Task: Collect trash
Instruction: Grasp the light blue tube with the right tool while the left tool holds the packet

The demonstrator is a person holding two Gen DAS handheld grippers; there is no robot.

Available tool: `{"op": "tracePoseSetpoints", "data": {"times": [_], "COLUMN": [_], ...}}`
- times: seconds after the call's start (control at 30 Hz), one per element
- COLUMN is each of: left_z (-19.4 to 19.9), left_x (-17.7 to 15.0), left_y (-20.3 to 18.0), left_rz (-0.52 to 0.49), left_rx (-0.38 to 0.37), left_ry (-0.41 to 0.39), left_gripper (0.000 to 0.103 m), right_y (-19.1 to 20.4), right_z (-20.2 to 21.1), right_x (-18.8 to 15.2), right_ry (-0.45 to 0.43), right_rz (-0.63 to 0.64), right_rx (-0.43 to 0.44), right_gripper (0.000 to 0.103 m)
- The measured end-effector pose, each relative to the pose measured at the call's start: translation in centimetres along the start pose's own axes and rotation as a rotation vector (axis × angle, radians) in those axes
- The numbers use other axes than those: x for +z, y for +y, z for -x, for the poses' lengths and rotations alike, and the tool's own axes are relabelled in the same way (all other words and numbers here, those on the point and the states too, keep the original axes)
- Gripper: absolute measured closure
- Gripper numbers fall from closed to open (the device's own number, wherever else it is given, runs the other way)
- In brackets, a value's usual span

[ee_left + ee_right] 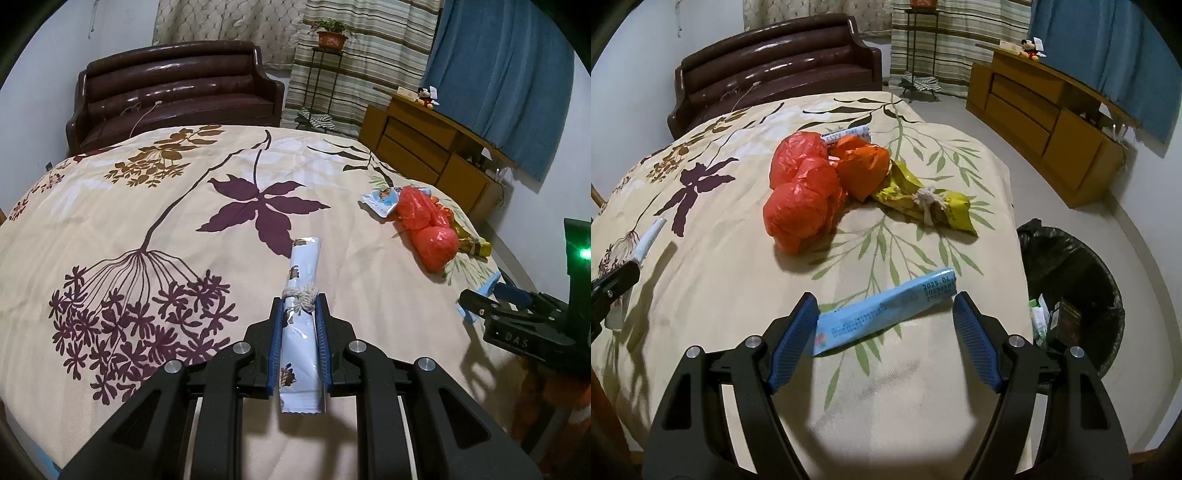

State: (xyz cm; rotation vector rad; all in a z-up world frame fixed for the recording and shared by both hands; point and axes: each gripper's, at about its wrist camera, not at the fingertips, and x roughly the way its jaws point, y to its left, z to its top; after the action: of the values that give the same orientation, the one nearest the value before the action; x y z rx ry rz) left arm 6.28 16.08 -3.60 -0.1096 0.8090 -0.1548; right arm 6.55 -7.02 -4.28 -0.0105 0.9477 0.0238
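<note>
My left gripper is shut on a white rolled wrapper tied with string, held just above the floral bedspread. My right gripper stands open over a light blue wrapper that lies crosswise between its fingers near the bed's edge; the pads do not press on it. Behind it lie crumpled red bags, an orange bag and a yellow wrapper tied with string. A black-lined trash bin holding some trash stands on the floor right of the bed.
A dark brown sofa stands past the bed's far end. A wooden dresser lines the right wall under a blue curtain. A plant stand stands by the striped curtain. A printed packet lies beside the red bags.
</note>
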Motion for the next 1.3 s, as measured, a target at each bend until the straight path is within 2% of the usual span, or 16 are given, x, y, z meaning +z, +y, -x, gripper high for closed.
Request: {"op": "tracePoseSetpoints", "data": {"times": [0.2, 0.23, 0.27, 0.4, 0.67, 0.97, 1.1, 1.17, 1.3], "left_z": [-0.1, -0.1, -0.1, -0.2, -0.4, -0.4, -0.6, -0.6, -0.6], "left_x": [-0.1, -0.1, -0.1, -0.1, 0.0, 0.0, 0.2, 0.4, 0.7], "left_y": [-0.3, -0.3, -0.4, -0.5, -0.8, -0.8, -0.8, -0.7, -0.5], "left_rz": [-0.005, -0.005, -0.005, -0.004, -0.008, -0.007, -0.006, -0.005, -0.003], "left_rx": [-0.006, -0.006, -0.006, -0.006, -0.006, -0.004, 0.000, 0.001, 0.010], "left_ry": [0.005, 0.007, 0.008, 0.013, 0.016, 0.017, 0.015, 0.012, 0.003], "left_gripper": [0.085, 0.085, 0.085, 0.085, 0.085, 0.085, 0.085, 0.085, 0.085], "right_y": [-0.2, -0.1, -0.1, -0.2, 0.0, -1.4, -2.3, -2.3, -2.4], "right_z": [0.1, 0.1, 0.1, 0.2, 0.2, 0.7, 1.2, 1.6, 1.5], "right_x": [-0.1, -0.1, -0.1, 0.0, 0.3, -0.6, -0.7, -0.4, 0.2], "right_ry": [-0.010, -0.012, -0.013, -0.017, -0.037, -0.029, -0.027, -0.044, -0.055], "right_rz": [-0.004, -0.001, 0.003, 0.006, 0.038, 0.017, -0.011, -0.019, -0.032], "right_rx": [0.001, -0.001, 0.001, 0.002, 0.011, -0.003, 0.016, 0.011, 0.016], "right_gripper": [0.030, 0.045, 0.050, 0.053, 0.069, 0.070, 0.064, 0.054, 0.054]}}
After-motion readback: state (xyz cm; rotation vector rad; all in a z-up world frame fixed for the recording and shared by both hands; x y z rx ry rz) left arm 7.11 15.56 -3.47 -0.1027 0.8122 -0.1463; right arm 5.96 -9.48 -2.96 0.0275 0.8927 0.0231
